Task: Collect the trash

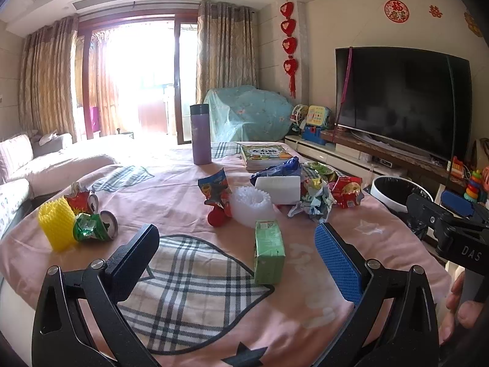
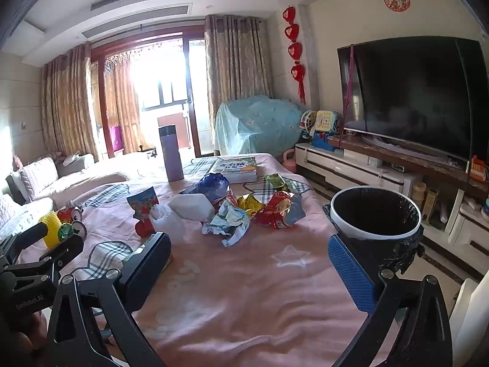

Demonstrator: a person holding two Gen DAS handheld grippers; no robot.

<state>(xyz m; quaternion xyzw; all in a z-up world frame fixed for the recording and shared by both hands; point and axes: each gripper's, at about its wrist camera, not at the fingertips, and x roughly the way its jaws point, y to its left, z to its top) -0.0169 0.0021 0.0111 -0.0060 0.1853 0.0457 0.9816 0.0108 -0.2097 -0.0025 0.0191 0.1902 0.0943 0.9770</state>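
Observation:
Trash lies on a pink tablecloth [image 1: 183, 202]. A green drink carton [image 1: 269, 252] stands between my left gripper's [image 1: 238, 244] open fingers, untouched. Beyond it are a white foam net [image 1: 252, 205], a red snack wrapper [image 1: 215, 191], a white foam block [image 1: 278, 188], crumpled paper [image 1: 311, 203] and a red packet [image 1: 347, 191]. At the left are a yellow foam net [image 1: 56, 223] and crushed cans [image 1: 96, 224]. My right gripper [image 2: 249, 253] is open and empty above the cloth, short of the crumpled paper [image 2: 227, 223] and wrappers [image 2: 276, 209]. A black-lined white bin [image 2: 376, 214] stands at the table's right edge.
A purple flask [image 1: 200, 134] and a book [image 1: 264, 154] stand at the table's far end. A TV [image 1: 400, 98] on a low cabinet with toys lines the right wall. A sofa [image 1: 36, 165] is on the left. The right gripper's body shows in the left wrist view [image 1: 452, 229].

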